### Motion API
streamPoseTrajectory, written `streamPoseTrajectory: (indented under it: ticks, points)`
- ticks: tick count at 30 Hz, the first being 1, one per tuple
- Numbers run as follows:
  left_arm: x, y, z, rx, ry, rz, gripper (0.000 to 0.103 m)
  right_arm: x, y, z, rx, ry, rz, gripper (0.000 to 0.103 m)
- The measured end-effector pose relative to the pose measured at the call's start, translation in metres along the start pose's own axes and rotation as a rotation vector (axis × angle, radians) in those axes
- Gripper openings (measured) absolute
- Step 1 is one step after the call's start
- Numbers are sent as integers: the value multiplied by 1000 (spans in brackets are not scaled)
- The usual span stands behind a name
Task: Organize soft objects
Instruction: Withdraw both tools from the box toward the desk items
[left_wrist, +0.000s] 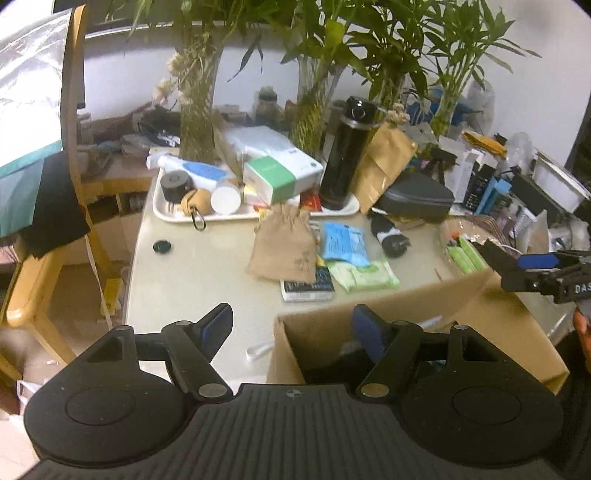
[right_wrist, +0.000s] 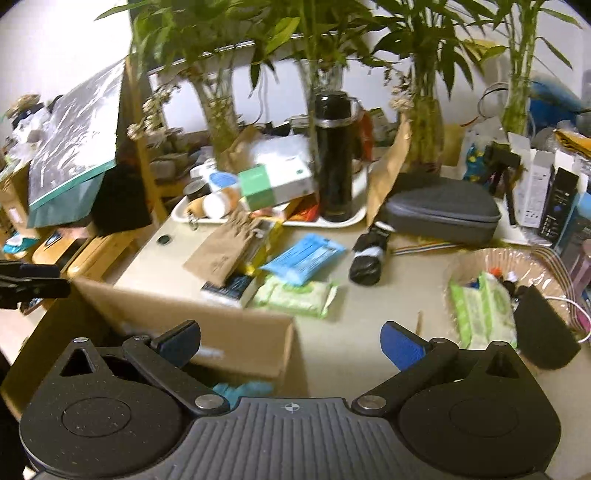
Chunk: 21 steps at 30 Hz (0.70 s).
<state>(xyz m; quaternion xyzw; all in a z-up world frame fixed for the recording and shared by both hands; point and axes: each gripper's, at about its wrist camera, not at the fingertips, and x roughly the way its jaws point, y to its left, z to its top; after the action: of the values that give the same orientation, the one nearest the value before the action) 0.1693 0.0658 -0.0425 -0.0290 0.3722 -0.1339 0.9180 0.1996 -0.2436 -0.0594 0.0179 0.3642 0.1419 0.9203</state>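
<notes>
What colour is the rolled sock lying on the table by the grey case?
The sock is black with a white band, clearest in the right wrist view.

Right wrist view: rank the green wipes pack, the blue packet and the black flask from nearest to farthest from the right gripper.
1. Green wipes pack, on the table just ahead, slightly left of centre.
2. Blue packet, right behind it, overlapping its far edge.
3. Black flask, upright on the white tray at the back.

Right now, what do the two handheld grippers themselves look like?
Both match: the left gripper and right gripper have matte black ribbed bodies, two round discs, silver pivot pins, a small white crosshair mark and blue pads on the jaws. White lettering "DAS" shows on the right one's side. No cables visible.
</notes>
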Motion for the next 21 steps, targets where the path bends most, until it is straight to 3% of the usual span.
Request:
streamPoseTrajectory:
  ticks: [10,21]
  points:
    - [18,11,19,1,-62,28,71,28,-25,21,-35,-101,-63,103]
    - [49,22,33,41,-120,51,71,75,-53,25,27,-80,-105,103]
